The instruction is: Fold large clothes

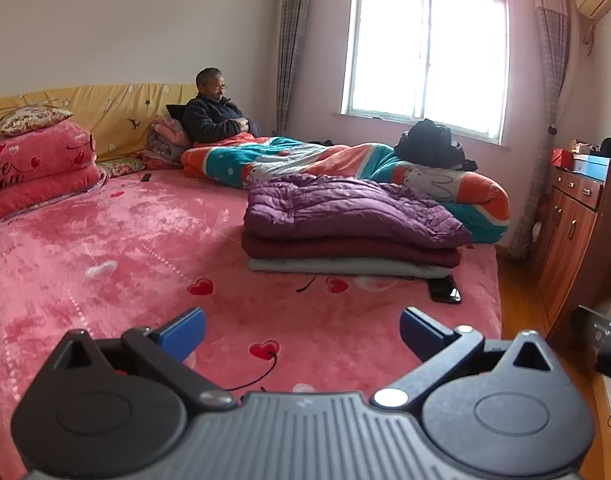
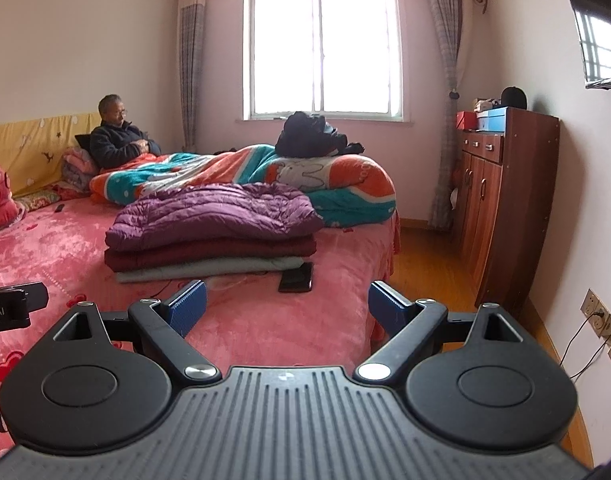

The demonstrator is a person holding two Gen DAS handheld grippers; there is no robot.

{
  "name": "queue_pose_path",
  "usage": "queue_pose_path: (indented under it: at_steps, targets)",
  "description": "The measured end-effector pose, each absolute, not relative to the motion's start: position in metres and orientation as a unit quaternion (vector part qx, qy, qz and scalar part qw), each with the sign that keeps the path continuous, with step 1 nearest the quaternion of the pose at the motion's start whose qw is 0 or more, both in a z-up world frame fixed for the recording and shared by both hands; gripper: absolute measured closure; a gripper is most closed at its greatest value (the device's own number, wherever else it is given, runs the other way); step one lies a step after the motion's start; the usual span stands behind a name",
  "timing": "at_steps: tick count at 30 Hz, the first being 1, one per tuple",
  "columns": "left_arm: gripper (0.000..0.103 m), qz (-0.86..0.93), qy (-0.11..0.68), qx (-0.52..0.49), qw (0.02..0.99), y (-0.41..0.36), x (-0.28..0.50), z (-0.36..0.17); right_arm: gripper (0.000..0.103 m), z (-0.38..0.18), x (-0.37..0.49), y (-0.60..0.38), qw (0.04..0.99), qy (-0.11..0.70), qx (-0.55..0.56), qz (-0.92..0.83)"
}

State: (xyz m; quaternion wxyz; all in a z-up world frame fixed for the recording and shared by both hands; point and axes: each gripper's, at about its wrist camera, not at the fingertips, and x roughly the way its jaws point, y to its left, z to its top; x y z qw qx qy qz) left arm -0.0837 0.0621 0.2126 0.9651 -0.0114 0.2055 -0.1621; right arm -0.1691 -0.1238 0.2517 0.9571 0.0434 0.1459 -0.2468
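The purple padded jacket lies folded on top of a dark red garment and a grey one, stacked near the bed's right edge, probably to keep finished pieces together. A black phone lies just beside the stack. Left gripper and right gripper hover apart from it, jaws spread wide, empty (nothing between them).
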Motion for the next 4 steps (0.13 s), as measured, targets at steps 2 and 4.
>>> queue_pose_path:
  at_steps: [2, 4]
  targets:
    - [0.001, -0.161, 0.211, -0.010, 0.964, 0.063, -0.079, 0.206, 0.000, 0.247, -0.164, -0.123, 0.957, 0.149, 0.042, -0.245]
    - [0.001, -0.162, 0.221, -0.012, 0.962, 0.065, -0.074, 0.197, 0.000, 0.242, -0.159, -0.123, 0.957, 0.151, 0.044, -0.243]
